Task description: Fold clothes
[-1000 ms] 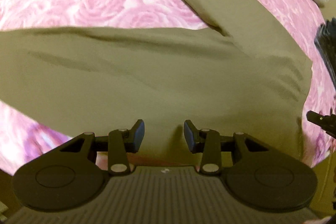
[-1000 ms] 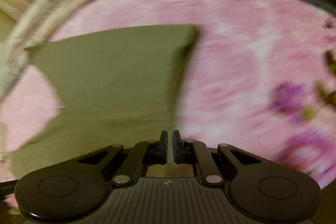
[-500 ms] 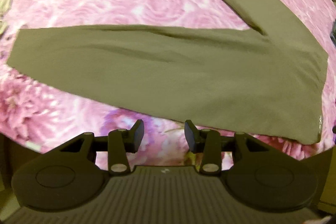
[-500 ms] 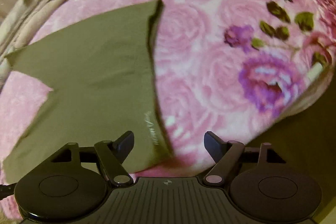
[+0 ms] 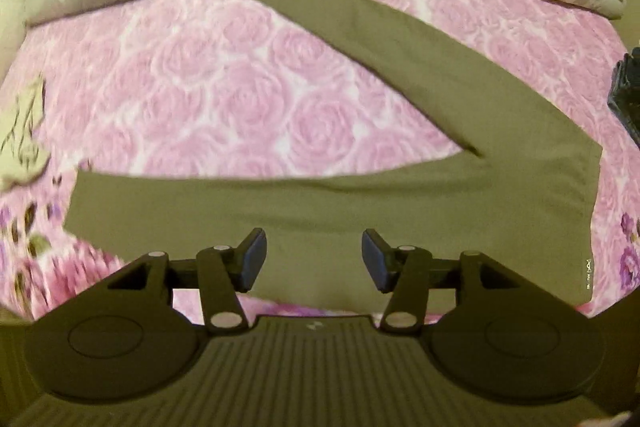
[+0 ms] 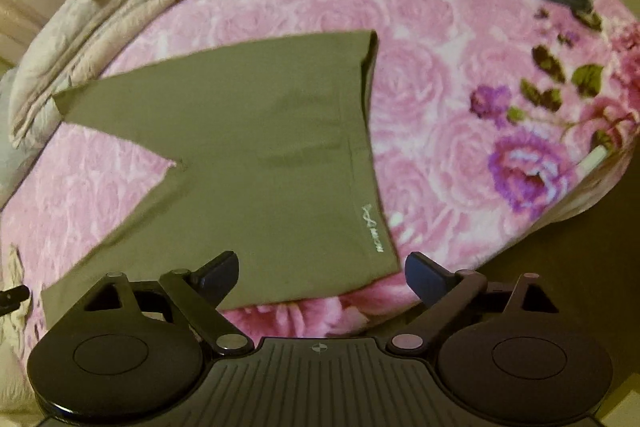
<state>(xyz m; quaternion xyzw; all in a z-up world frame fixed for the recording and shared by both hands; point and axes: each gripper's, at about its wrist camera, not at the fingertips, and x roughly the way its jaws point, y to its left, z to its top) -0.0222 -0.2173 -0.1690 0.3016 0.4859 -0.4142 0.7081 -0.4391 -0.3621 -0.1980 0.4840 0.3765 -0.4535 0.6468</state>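
On bed (image 5: 248, 75), leggings (image 5: 400, 195) released and spread flat; both grippers, left (image 5: 314, 259) and right (image 6: 322, 277), lifted clear, jaws opening wide, empty; first fold next.

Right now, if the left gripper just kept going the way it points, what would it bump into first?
Most likely the flat olive-green trousers on the pink rose-print bedspread. The left gripper, jaws opening and empty, points down at one leg; depth is unclear.

Each camera sits just behind its own tongs and looks steeply down at the bed. Both views share the olive leggings (image 5: 400, 187) and the pink rose bedspread (image 5: 224, 87); the waistband lies beyond the right tongs (image 6: 322, 277).
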